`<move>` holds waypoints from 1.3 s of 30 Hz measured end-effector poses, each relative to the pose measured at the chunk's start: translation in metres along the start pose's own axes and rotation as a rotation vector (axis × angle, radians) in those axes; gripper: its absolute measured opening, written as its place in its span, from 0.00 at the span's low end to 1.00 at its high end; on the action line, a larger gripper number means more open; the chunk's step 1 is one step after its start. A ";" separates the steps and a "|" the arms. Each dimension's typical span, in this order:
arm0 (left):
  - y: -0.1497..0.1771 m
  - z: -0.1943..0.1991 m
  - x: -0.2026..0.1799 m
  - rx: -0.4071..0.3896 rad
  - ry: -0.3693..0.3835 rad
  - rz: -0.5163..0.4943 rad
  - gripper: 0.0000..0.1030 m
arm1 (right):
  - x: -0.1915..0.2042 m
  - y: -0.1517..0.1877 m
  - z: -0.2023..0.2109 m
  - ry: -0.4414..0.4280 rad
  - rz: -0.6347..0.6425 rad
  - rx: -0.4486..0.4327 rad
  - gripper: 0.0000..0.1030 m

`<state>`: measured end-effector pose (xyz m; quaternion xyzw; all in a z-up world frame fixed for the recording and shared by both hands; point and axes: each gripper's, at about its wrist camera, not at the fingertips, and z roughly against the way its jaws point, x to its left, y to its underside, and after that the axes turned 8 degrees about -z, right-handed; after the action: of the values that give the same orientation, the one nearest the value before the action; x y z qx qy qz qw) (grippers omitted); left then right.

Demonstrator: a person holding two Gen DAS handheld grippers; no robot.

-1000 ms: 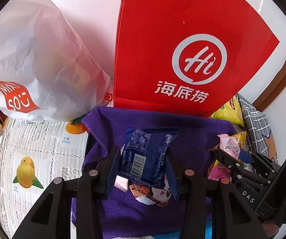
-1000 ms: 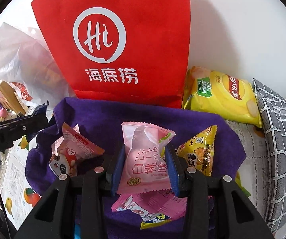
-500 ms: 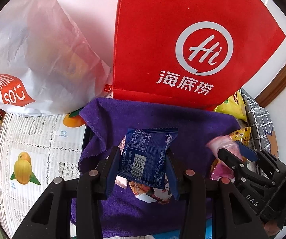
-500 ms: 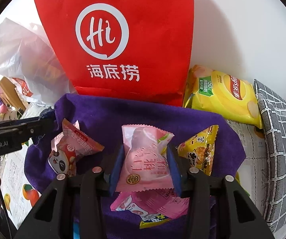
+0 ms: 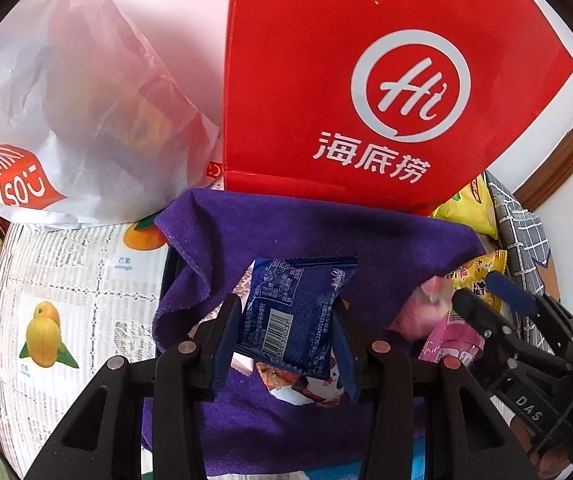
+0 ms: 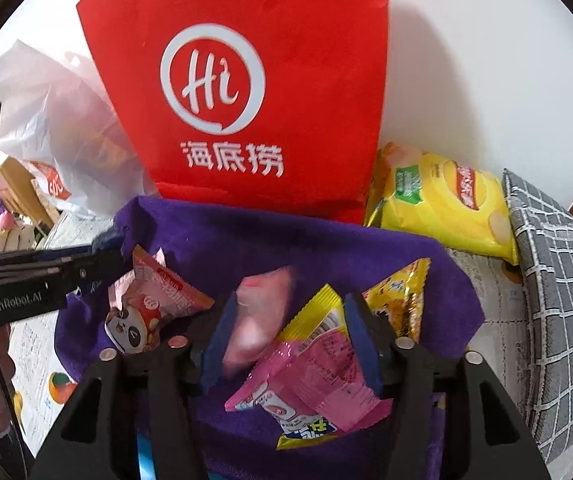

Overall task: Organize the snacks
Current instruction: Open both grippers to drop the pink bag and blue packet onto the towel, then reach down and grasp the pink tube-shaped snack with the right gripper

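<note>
My left gripper [image 5: 286,312] is shut on a dark blue snack packet [image 5: 294,316], holding it upright over the purple cloth [image 5: 286,232]. The jaws of my right gripper [image 6: 290,312] are opening. A pale pink packet [image 6: 258,320], blurred, slips down between them, and the pads no longer press on it. On the cloth [image 6: 270,240] lie a brighter pink packet [image 6: 314,376], a yellow packet [image 6: 402,300] and a red panda packet [image 6: 146,308]. The right gripper [image 5: 486,308] also shows at the right edge of the left wrist view.
A tall red paper bag [image 5: 366,80] stands right behind the cloth, with a white plastic bag [image 5: 66,100] to its left. A yellow chips bag [image 6: 442,204] and a grey checked fabric [image 6: 558,300] lie on the right. A fruit-print tablecloth [image 5: 66,300] covers the table on the left.
The right jaws have spread, and the pale pink packet, held upright before, now tips and drops in a blur. The left gripper still holds the blue packet in much the same place.
</note>
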<state>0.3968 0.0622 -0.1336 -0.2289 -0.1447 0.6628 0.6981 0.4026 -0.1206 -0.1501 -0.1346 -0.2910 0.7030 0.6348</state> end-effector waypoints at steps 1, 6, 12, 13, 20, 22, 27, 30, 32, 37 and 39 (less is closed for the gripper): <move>0.000 -0.001 -0.001 0.002 0.000 -0.003 0.41 | 0.000 -0.001 0.002 -0.002 -0.004 -0.005 0.56; 0.001 -0.005 -0.006 0.017 -0.001 -0.014 0.41 | -0.001 -0.004 0.009 -0.002 -0.015 -0.022 0.59; 0.001 -0.007 -0.008 0.039 -0.005 -0.016 0.43 | -0.003 -0.005 0.018 -0.002 -0.030 -0.042 0.60; 0.001 -0.007 -0.009 0.038 -0.003 -0.016 0.44 | -0.003 -0.006 0.020 -0.003 -0.034 -0.045 0.60; -0.001 0.012 -0.017 -0.017 0.037 -0.029 0.58 | -0.003 -0.007 0.038 0.014 -0.069 -0.076 0.64; -0.001 0.023 -0.020 -0.044 0.045 -0.036 0.61 | -0.003 -0.005 0.048 0.014 -0.075 -0.094 0.65; 0.000 0.045 -0.027 -0.090 0.055 -0.057 0.61 | -0.008 0.010 0.074 0.059 -0.093 -0.130 0.75; 0.002 0.060 -0.032 -0.117 0.061 -0.072 0.61 | -0.016 0.025 0.091 0.097 -0.094 -0.144 0.75; 0.003 0.069 -0.039 -0.135 0.055 -0.089 0.61 | -0.021 0.036 0.097 0.116 -0.100 -0.131 0.75; 0.010 0.094 -0.060 -0.187 0.043 -0.141 0.61 | -0.037 0.065 0.112 0.119 -0.143 -0.070 0.70; 0.015 0.100 -0.066 -0.204 0.053 -0.150 0.61 | -0.041 0.081 0.118 0.112 -0.138 -0.053 0.63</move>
<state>0.3277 0.0097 -0.0493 -0.3047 -0.2097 0.5841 0.7225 0.2767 -0.1905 -0.1107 -0.1700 -0.2824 0.6409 0.6932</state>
